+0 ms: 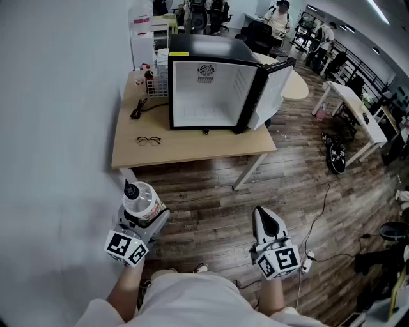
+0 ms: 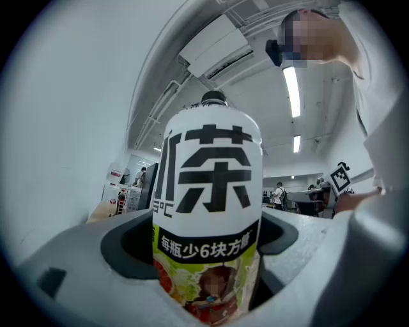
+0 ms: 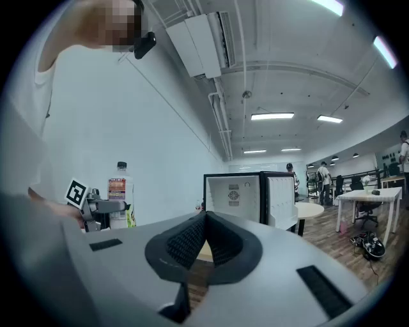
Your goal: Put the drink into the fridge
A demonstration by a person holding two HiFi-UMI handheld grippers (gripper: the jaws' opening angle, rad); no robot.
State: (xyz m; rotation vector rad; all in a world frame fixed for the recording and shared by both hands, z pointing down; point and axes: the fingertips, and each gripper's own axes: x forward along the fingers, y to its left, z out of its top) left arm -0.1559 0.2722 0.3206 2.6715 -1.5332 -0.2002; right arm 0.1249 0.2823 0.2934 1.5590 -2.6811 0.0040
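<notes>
L claw (image 1: 143, 219) pinches drink bottle (image 2: 211, 204) low on its body; long axis upright, black cap up. White label w/ big black characters, fruit print below. R claw (image 1: 266, 219) pressed together, empty. Ahead of both: wood floor (image 1: 211, 191), table (image 1: 192, 148) w/ open fridge (image 1: 214, 83).

A plain white wall (image 1: 57, 128) runs along the left edge of the light wooden tabletop (image 1: 192, 150), which stands on white legs. The floor (image 1: 211, 198) is dark wood plank, with a cable trailing across it at the right. Beyond the tabletop's right edge stands a round pale table (image 1: 295, 86), and further right a long white desk (image 1: 354, 105). Black railings (image 1: 358, 67) line the far right side, and office chairs (image 1: 211, 16) stand at the far end. Overhead, bright strip lights (image 3: 273, 116) are on, and a white duct unit (image 3: 204, 45) and pipes run along the ceiling.
</notes>
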